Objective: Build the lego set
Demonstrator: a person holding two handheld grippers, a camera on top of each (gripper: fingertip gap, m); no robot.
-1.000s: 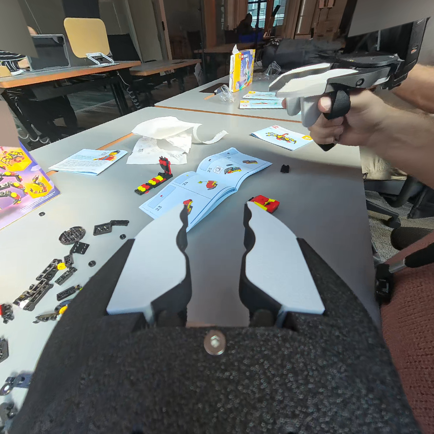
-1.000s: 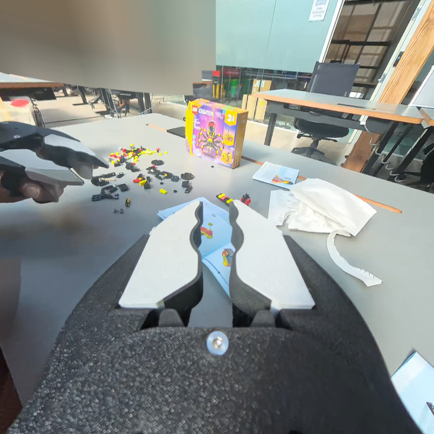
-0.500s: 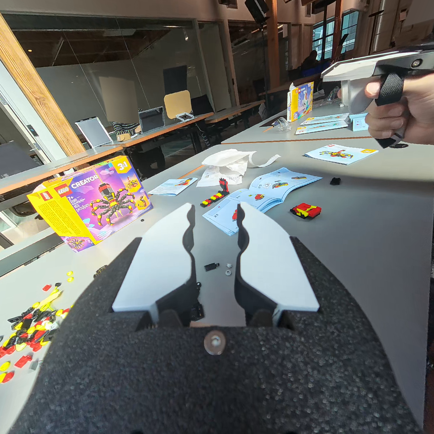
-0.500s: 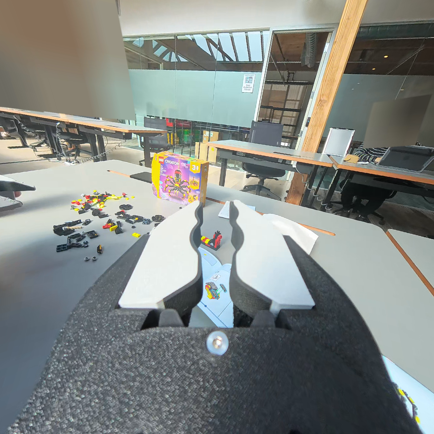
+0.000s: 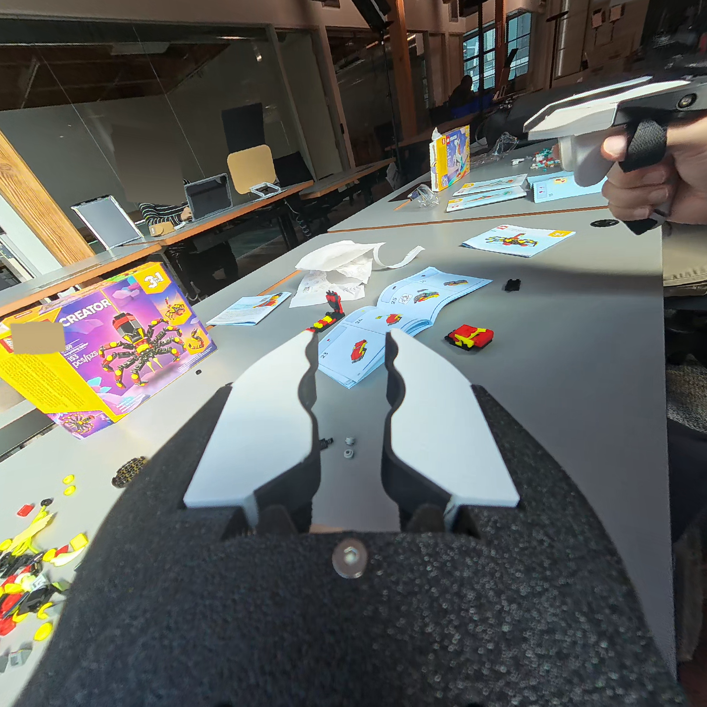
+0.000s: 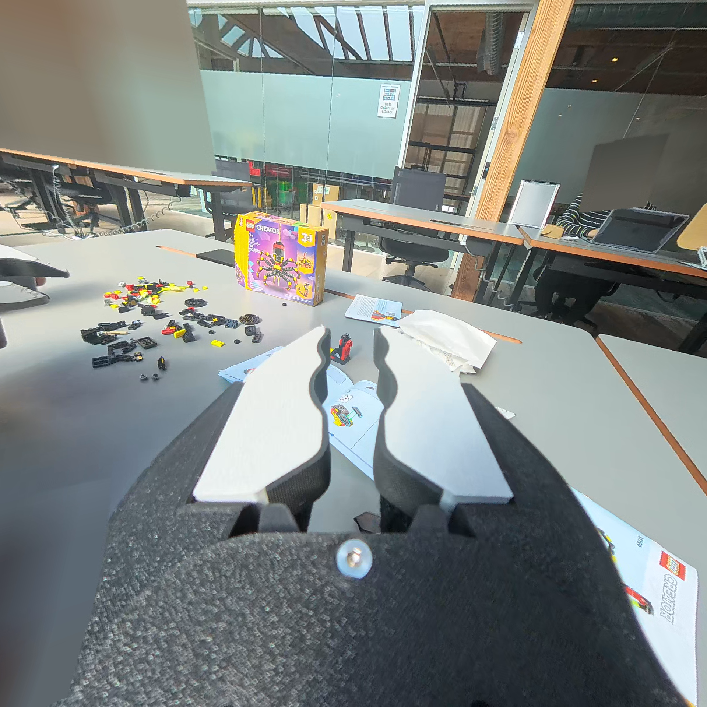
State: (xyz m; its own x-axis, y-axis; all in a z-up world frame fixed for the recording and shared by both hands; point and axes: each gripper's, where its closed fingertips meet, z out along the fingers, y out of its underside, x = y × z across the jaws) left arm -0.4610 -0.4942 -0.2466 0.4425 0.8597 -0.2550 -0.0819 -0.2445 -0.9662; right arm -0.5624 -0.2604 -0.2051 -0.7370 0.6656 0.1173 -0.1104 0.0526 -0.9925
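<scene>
My left gripper [image 5: 351,336] is open and empty, held above the grey table [image 5: 554,382]. Ahead of it lie the open instruction booklet [image 5: 401,317], a small red, yellow and black assembly [image 5: 469,337] and a long black, red and yellow assembly [image 5: 329,311]. My right gripper [image 6: 350,332] is open with a narrow gap and empty. It hovers over the booklet [image 6: 352,417] and points at the long assembly [image 6: 344,346]. Loose black, red and yellow pieces [image 6: 153,321] lie at the left. The right gripper [image 5: 597,111] also shows in the left wrist view, high at the right.
The purple and yellow set box [image 5: 103,355] stands at the left. A white paper bag [image 5: 340,260], a leaflet [image 5: 248,311], a second booklet [image 5: 516,239] and a lone black piece [image 5: 512,284] lie beyond. Two grey studs [image 5: 349,445] sit between my left fingers. One gripper's finger ends stand about 25 centimetres off the other's.
The left gripper has drawn back and swung left, so the set box now shows. The right gripper has tilted up and moved nearer the long assembly. Both stay open and empty.
</scene>
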